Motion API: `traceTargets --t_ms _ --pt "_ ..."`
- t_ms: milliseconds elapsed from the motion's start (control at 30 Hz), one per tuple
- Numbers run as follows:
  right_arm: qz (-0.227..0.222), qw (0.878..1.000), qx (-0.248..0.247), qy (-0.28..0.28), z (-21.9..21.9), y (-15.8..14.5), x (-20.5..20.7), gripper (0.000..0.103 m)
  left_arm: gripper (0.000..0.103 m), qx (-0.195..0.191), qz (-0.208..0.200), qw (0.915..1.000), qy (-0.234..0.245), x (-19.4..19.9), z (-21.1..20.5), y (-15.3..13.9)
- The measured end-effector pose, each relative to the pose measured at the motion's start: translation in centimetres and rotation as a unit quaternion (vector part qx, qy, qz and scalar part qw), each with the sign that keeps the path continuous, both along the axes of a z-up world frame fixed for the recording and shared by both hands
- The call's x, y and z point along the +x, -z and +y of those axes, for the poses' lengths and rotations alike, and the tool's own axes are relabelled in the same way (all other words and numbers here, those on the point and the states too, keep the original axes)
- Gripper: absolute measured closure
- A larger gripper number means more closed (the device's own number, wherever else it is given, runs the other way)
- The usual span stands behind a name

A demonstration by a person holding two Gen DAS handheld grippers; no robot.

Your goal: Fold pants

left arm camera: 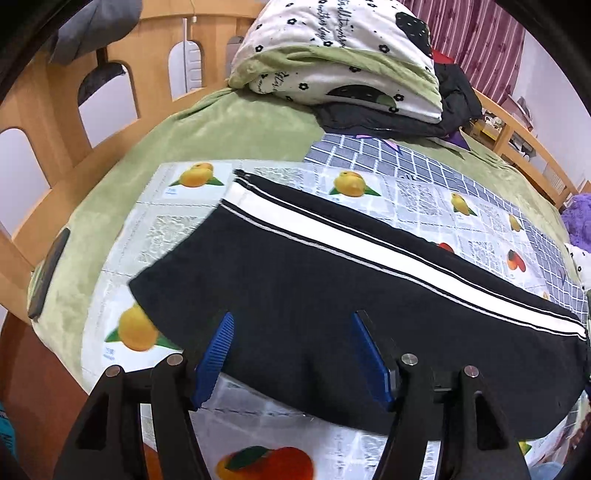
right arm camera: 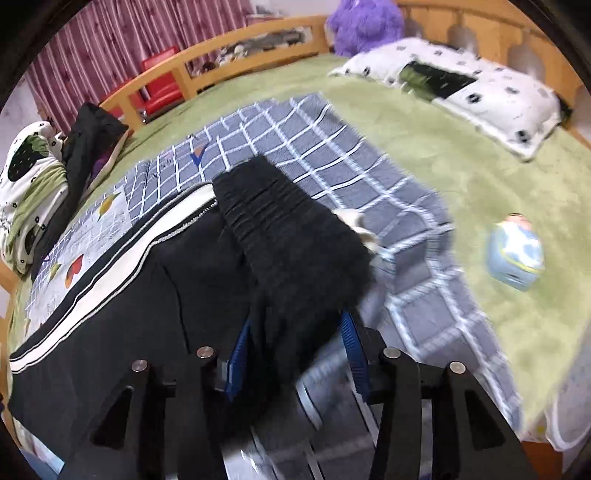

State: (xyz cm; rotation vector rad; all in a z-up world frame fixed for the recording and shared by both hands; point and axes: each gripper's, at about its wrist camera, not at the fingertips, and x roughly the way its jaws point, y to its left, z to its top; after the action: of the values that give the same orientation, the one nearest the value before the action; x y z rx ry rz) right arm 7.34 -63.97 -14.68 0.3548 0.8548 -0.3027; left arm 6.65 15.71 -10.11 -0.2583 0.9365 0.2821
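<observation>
Black pants [left arm camera: 314, 295] with a white side stripe [left arm camera: 369, 247] lie flat on a fruit-print cloth [left arm camera: 155, 236] on the bed. My left gripper [left arm camera: 291, 354] is open, its blue pads astride the near edge of the pants leg, gripping nothing. In the right wrist view the pants [right arm camera: 122, 314] stretch to the left, and their gathered black waistband [right arm camera: 291, 236] is lifted and draped toward the camera. My right gripper [right arm camera: 295, 354] has the waistband fabric between its blue pads; the frame is motion-blurred and the grip is unclear.
A folded flowered quilt [left arm camera: 340, 55] and dark clothes [left arm camera: 454, 107] sit at the bed's far side. A grey checked sheet [right arm camera: 332, 173] lies under the pants. A pillow [right arm camera: 461, 88], a small blue box [right arm camera: 515, 251] and a purple plush [right arm camera: 364, 22] lie on the green blanket. Wooden rails [left arm camera: 55, 122] surround the bed.
</observation>
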Motion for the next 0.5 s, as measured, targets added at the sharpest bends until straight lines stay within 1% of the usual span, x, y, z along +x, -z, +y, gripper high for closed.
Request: traceTargets --t_ms 67,133,167,233,267,333,433,500 --pt "-0.009 1.000 -0.019 0.006 0.9 -1.7 -1.1 0.055 0.039 0.015 0.001 0.9999 -0.004 0.1 0.9 0.1" --pt "-0.011 0.999 -0.044 0.005 2.4 -3.2 -1.4 0.055 0.039 0.021 0.005 0.9998 -0.006 0.7 1.8 0.2" --pt "-0.018 0.999 -0.050 -0.002 3.4 -4.1 -1.2 0.055 0.039 0.020 0.004 0.9998 -0.005 1.3 2.4 0.4" --pt "-0.035 0.998 -0.050 -0.022 5.5 -5.6 0.3 0.054 0.039 0.021 -0.003 0.9998 0.003 2.5 3.5 0.5" --pt "-0.040 0.998 -0.047 -0.031 6.2 -5.8 0.5 0.054 0.039 0.025 -0.004 0.9997 0.004 3.2 3.8 0.5" --pt "-0.046 0.997 -0.042 -0.054 8.6 -6.3 2.5 0.054 0.039 0.031 -0.004 0.9995 0.000 4.8 4.8 0.7" --pt "-0.041 0.995 -0.045 -0.085 12.9 -5.6 5.9 0.054 0.039 0.015 0.002 0.9999 0.004 7.6 6.1 1.3" --pt "-0.036 0.992 -0.039 -0.114 16.0 -4.9 8.2 0.054 0.039 0.026 0.011 0.9996 0.007 9.8 6.9 2.0"
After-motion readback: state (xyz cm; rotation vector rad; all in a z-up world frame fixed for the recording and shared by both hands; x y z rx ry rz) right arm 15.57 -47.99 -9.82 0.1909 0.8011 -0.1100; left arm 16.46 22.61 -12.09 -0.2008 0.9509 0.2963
